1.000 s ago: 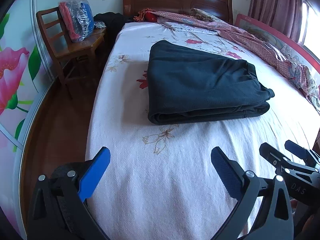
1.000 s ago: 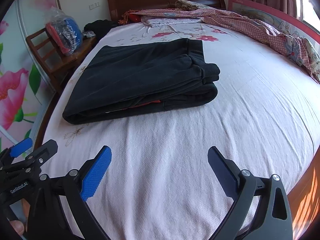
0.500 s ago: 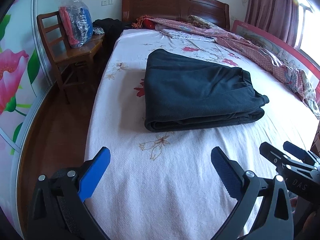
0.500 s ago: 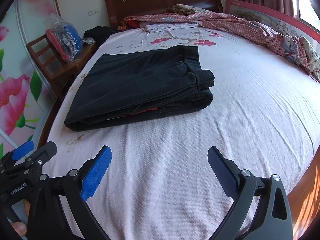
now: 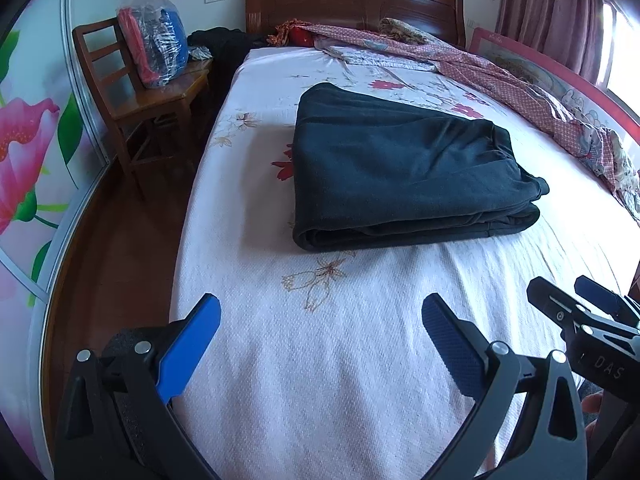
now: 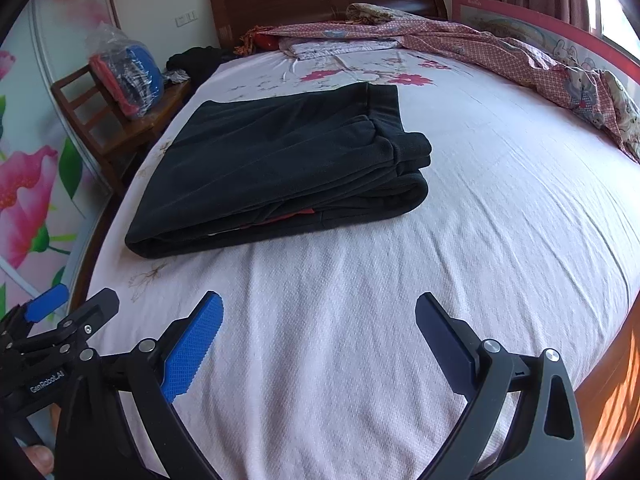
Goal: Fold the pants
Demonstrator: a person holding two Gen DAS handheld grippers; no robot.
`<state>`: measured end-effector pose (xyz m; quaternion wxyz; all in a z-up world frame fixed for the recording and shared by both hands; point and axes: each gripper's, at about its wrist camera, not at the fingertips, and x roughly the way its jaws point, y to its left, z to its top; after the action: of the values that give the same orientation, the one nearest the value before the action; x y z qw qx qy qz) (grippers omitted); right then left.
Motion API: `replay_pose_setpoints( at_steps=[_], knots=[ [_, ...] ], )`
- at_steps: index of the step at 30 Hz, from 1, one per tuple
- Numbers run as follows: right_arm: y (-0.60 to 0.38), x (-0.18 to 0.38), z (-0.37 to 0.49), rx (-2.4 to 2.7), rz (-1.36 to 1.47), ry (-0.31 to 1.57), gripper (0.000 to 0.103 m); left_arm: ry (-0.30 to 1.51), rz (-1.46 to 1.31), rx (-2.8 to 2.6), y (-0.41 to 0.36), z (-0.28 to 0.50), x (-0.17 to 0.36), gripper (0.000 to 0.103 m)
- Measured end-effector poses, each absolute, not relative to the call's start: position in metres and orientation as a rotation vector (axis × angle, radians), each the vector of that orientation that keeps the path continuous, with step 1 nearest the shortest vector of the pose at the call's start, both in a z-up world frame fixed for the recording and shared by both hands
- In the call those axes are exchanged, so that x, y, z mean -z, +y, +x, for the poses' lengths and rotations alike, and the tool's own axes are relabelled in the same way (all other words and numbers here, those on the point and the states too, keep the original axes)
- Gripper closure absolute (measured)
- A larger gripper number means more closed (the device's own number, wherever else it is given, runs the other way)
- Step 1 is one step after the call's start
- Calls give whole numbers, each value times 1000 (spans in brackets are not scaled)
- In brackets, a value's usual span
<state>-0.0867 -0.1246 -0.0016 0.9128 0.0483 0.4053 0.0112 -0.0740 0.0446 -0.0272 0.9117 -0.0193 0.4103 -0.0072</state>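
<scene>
Dark folded pants (image 5: pixel 404 176) lie mid-frame on the bed (image 5: pixel 340 360), seemingly finished; left gripper (image 5: pixel 320 328) and right gripper (image 6: pixel 318 326) hover below, jaws apart, empty.

Printed in white on the left claw (image 6: pixel 60 312) body: "GenRobot.AI". Printed on the right claw (image 5: pixel 568 300) body: "DAS", with anything before it cut off.

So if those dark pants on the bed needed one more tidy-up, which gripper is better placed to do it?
Neither clearly. The left gripper and right gripper are both open, empty and held back over bare sheet, short of the folded pants. The right faces their bunched open end, so I'd lean right.
</scene>
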Motion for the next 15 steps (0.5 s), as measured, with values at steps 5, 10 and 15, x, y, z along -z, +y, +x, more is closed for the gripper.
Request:
replay_pose_setpoints(
  at_steps=[5, 10, 15],
  knots=[
    [-125, 2, -87, -22, 109, 840, 7, 847, -42, 13, 44, -75, 27, 2],
    [-125, 3, -87, -24, 109, 843, 7, 849, -42, 12, 44, -75, 27, 2],
    [-124, 3, -87, -24, 108, 840, 7, 851, -38, 14, 43, -75, 28, 2]
  ],
)
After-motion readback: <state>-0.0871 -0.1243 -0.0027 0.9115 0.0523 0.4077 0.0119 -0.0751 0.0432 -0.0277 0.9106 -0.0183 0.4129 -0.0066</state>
